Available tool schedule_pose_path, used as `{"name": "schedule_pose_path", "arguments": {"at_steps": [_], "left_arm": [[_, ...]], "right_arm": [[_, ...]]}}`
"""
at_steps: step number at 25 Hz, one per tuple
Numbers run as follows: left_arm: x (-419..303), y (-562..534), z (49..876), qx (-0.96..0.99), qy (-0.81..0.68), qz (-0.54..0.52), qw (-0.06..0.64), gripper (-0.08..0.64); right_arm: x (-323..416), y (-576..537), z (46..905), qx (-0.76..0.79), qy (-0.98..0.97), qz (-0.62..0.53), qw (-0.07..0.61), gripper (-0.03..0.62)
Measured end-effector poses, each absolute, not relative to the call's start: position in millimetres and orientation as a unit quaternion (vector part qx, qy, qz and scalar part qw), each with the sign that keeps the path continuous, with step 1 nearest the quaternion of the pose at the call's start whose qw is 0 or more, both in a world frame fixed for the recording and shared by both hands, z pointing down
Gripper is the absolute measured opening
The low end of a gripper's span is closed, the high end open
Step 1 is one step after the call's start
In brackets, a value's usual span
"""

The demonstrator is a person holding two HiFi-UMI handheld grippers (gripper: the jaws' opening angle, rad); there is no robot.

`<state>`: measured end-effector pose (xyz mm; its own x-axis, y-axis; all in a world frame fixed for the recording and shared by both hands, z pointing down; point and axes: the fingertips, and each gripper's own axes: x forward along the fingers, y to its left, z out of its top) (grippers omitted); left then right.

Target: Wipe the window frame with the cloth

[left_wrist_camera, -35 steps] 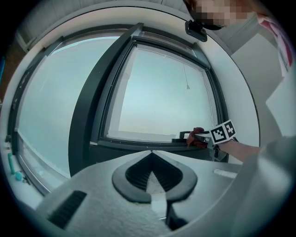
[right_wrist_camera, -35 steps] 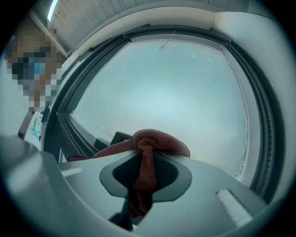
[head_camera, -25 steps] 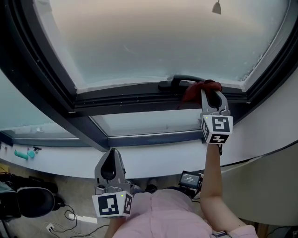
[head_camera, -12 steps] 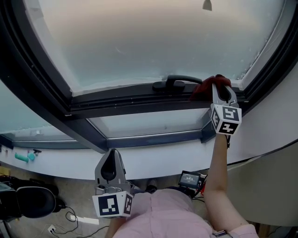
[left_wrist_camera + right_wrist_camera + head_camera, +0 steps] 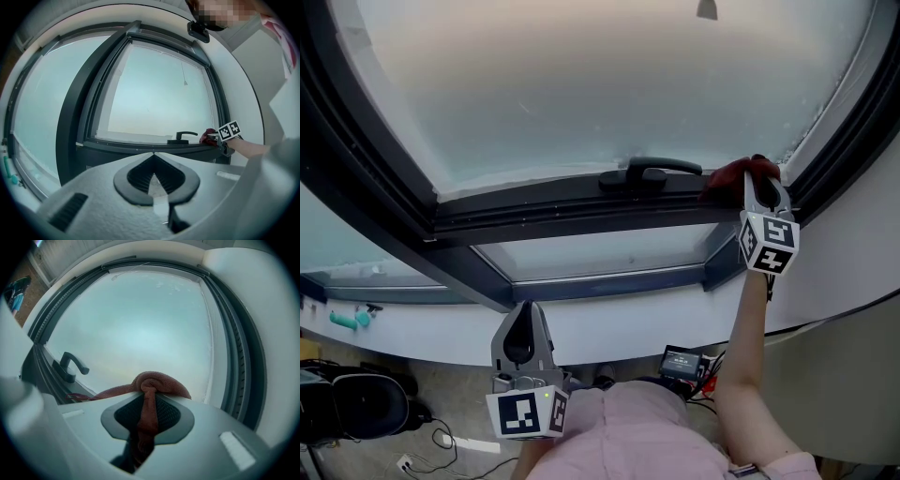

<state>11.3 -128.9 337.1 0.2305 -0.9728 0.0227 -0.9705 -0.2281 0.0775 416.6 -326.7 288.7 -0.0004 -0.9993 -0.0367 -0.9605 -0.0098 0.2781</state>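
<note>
A dark red cloth lies bunched on the dark window frame, near the sash's lower right corner. My right gripper is shut on the cloth and presses it to the frame, just right of the black window handle. From the left gripper view the cloth and the right gripper show far off at the right, past the handle. My left gripper hangs low, below the sill, its jaws closed on nothing.
A white sill runs below the frame. White curved wall borders the window on the right. On the floor below lie a dark round object, cables and a small screen device. A teal tool rests at the left.
My right gripper has slid the cloth rightward along the frame, from beside the handle to near the right corner. The left gripper has stayed put.
</note>
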Motion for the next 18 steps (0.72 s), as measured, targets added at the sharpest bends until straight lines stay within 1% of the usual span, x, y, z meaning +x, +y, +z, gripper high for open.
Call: {"name": "schedule_pose_path", "arguments": {"at_steps": [10, 18], "left_arm": [[25, -146, 338, 0.791, -0.611, -0.012, 0.040, -0.003], [25, -152, 338, 0.790, -0.611, -0.010, 0.042, -0.003]], "right_arm": [[494, -324, 291, 0.753, -0.648, -0.086, 0.075, 0.067], [529, -321, 293, 0.775, -0.624, -0.074, 0.072, 0.067]]}}
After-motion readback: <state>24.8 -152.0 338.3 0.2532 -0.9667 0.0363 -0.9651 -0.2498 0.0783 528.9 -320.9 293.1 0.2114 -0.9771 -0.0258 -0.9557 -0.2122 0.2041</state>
